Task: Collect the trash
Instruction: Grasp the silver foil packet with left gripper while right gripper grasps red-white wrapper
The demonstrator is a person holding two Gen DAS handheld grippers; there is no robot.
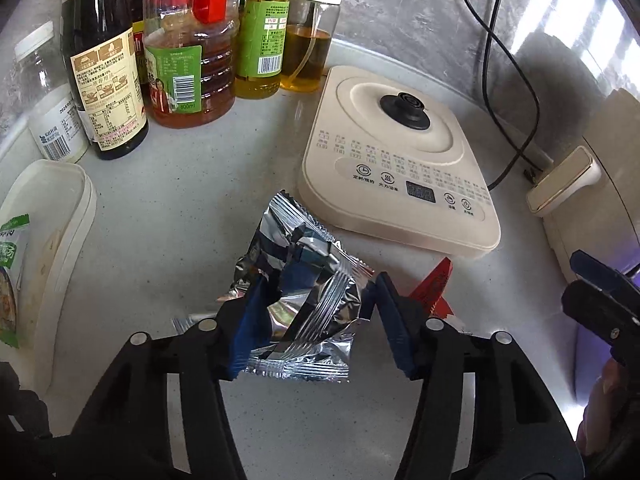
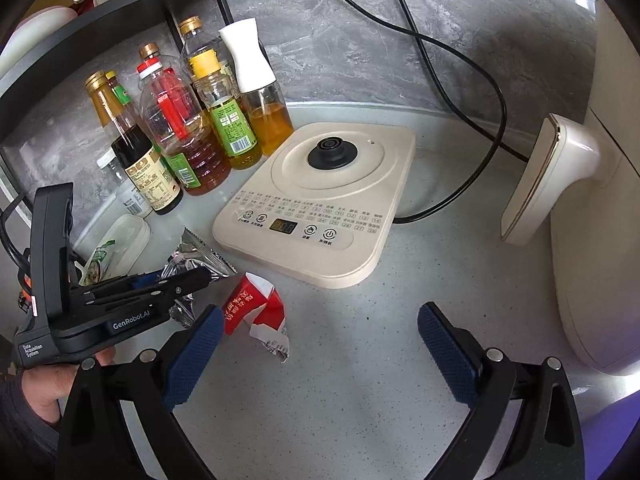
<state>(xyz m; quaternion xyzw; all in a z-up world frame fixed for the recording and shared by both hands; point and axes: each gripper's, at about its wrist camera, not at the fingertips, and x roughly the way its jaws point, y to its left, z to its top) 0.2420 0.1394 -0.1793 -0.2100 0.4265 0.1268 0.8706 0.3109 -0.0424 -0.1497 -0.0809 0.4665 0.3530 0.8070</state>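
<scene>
Black-framed left gripper point(image 1: 316, 312) tilts steeply down at the speckled grey counter point(image 1: 168, 216), its blue-padded jaws pinching a crumpled silver foil wrapper point(image 1: 304, 280). At three o'clock of it lies a torn red-and-white paper packet point(image 2: 256, 312). Right gripper point(image 2: 320, 352) also tilts down, jaws spread wide and empty. At nine o'clock a white plastic tub point(image 1: 60, 216) holds a green sachet point(image 1: 12, 256).

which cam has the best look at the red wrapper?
Right wrist: the crumpled red wrapper lies in full view on the counter, ahead of the open right tool. Left wrist shows only a red corner behind the left tool's finger.
</scene>
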